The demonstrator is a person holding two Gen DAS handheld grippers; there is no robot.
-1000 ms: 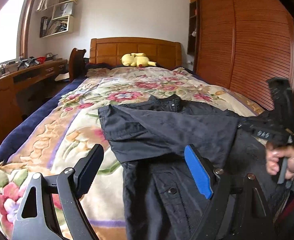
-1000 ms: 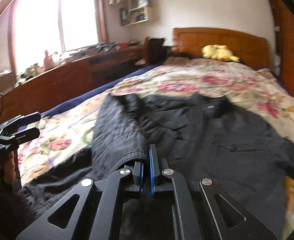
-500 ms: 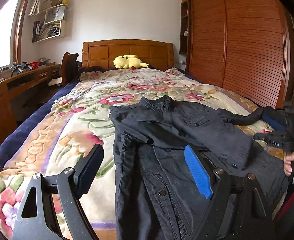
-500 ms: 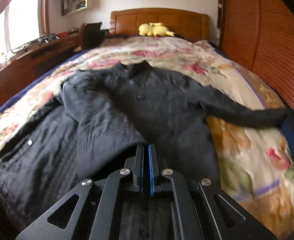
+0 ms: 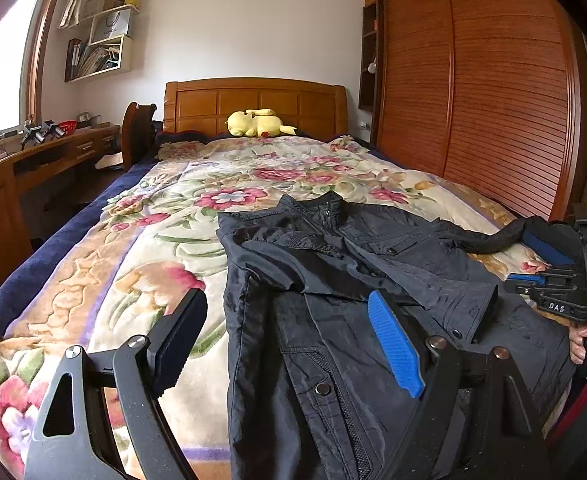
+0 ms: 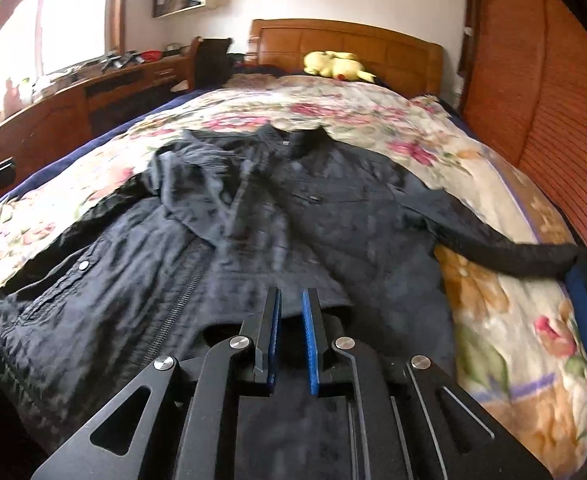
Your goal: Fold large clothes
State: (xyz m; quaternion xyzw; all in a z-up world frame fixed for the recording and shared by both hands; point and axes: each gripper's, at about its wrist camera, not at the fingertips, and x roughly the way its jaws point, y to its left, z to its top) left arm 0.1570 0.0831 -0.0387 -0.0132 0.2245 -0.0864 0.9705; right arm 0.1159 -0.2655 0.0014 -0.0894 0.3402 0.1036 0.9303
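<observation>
Black jacket; floral blanket; yellow plush.

Matt blk cloth jacket, plush floral blanket, glossy wood headboard

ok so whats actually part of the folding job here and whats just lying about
Part of the job:
- black jacket, spread on the floral bedspread, one sleeve folded across its front
- left gripper, open, nothing between its fingers
- right gripper, jaws opening, nothing between them

Just lying about:
- yellow plush toy by the headboard
- desk with clutter
- wall shelf
- wardrobe
</observation>
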